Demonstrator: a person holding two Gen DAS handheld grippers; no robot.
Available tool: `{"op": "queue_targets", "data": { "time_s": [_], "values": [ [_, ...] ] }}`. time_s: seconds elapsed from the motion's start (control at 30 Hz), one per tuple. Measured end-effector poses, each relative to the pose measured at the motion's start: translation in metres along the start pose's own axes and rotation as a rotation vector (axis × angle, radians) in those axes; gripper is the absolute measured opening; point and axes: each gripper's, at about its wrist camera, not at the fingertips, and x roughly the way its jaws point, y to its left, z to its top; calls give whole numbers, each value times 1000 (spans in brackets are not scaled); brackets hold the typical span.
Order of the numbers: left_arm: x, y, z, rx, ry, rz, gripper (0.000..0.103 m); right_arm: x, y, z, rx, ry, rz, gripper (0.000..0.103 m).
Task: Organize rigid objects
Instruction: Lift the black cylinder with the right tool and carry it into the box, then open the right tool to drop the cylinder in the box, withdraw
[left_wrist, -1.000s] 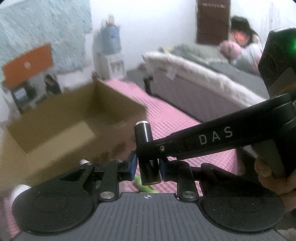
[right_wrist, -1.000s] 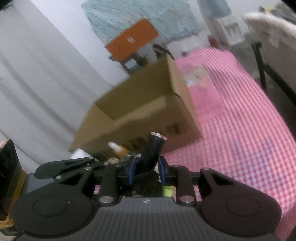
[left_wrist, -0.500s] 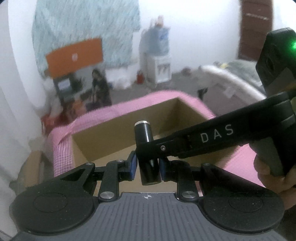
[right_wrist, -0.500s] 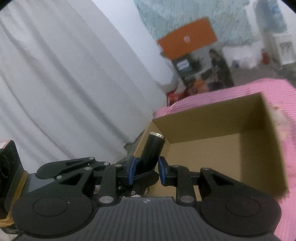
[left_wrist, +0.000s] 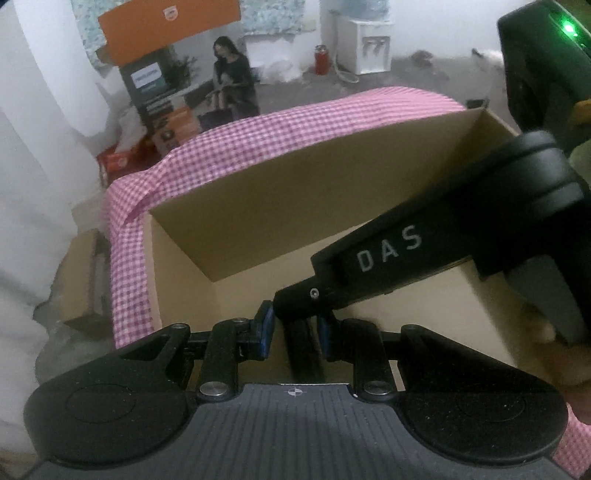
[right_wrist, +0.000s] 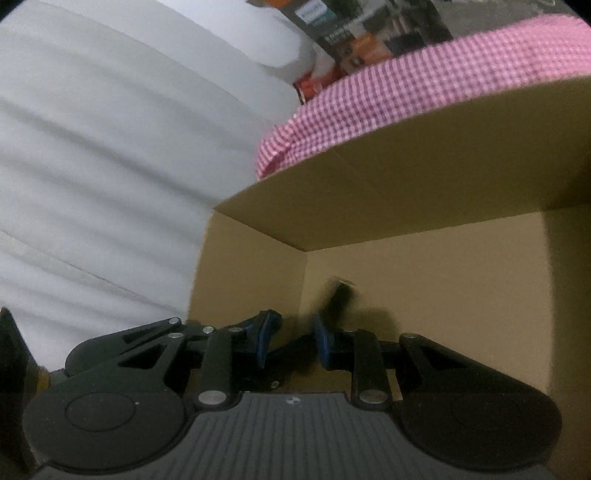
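Both tongs, L (left_wrist: 293, 328) & R (right_wrist: 291, 338), are pinching one black cylinder (right_wrist: 338, 301) over the cardboard box (left_wrist: 295, 177), risking it jamming/tipping if releases aren't synced.

- Right gripper (right_wrist: 291, 338) pointed down into open cardboard box (right_wrist: 424, 206), blue pads (right_wrist: 263, 338) in foreground
- Dark cylinder (right_wrist: 338, 301) with silver-rimmed top stood tilted just beyond the right pad, blurred; whether the pads pressed on it could not be told
- Second black gripper's finger (right_wrist: 291, 349) crossed low between the pads
- Cylinder cast a shadow on the box's inner wall
- Pink checked cloth (right_wrist: 424, 85) lay behind the box's far edge
- White curtain (right_wrist: 110, 147) filled the left side
- Printed cartons (right_wrist: 351, 33) sat at the top, beyond the cloth
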Motion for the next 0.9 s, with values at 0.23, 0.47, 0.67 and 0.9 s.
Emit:
{"op": "queue_targets", "data": {
  "time_s": [0.23,0.47,0.67,0.9],
  "values": [
    [-6,2,0,3,-20,22,26,14,-8,6,25,31,12,29],
    [-41,8,0,-28,-110,-5,50,-20,14,2,-38,-25,-24,32],
    [-92,10,-14,-57,-240,-14,80,-82,49,-17,-155,-187,-66,61],
    [-148,16,-47,-140,-399,-97,101,-163,98,-75,-347,-414,-134,102]
  ]
}}
